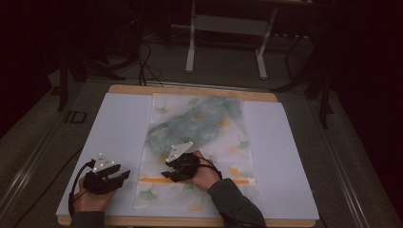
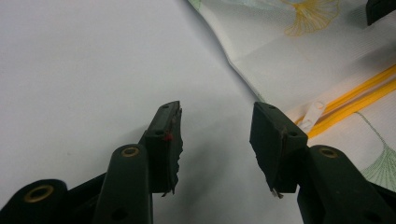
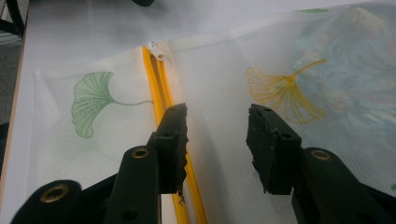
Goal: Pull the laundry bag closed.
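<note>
My left gripper sits over the bare white sheet, jaws apart, gripping nothing, just off the left edge of the mesh bag. In the left gripper view the white zipper pull lies just beyond my right-hand jaw, at the end of the yellow zipper.

My right gripper is over the bag, jaws spread, nothing between them. In the right gripper view the yellow zipper runs under my left-hand jaw, the pull at its far end.

The bag lies flat mid-sheet, printed with green and yellow leaves, a bluish item inside its far half. Zipper crosses the near part.
</note>
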A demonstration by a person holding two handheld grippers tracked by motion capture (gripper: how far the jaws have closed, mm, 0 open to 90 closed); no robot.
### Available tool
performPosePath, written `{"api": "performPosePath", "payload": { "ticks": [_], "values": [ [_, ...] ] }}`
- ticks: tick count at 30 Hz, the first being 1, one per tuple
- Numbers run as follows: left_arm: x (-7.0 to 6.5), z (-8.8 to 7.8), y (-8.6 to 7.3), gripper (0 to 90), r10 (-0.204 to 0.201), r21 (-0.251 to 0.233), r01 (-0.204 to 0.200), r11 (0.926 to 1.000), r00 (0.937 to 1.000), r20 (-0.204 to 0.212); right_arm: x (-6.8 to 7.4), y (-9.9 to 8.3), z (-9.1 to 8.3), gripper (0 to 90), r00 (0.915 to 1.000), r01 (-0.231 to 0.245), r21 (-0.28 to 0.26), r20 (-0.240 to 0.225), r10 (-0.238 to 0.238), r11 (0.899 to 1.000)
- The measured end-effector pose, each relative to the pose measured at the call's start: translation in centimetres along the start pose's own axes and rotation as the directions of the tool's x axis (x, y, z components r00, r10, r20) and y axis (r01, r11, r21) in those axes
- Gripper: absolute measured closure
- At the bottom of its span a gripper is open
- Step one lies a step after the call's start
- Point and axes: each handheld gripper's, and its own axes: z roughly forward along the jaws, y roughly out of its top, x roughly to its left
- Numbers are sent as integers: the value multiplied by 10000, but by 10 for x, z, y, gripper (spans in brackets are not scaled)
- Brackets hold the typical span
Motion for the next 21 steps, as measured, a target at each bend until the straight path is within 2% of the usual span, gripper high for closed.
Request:
{"api": "performPosePath", "payload": {
  "ticks": [6, 21],
  "values": [
    [0, 0, 0, 526, 11, -15, -11, 10000, 10000, -23, 3, 5, 7, 612, 9999, 88, 62, 65, -89, 9999],
    [-2, 0, 0, 526, 188, 28, -188, 9998, 9996, -226, 11, 13, 26, 652, 9988, 271, 130, -415, -265, 9995]
  ]
}}
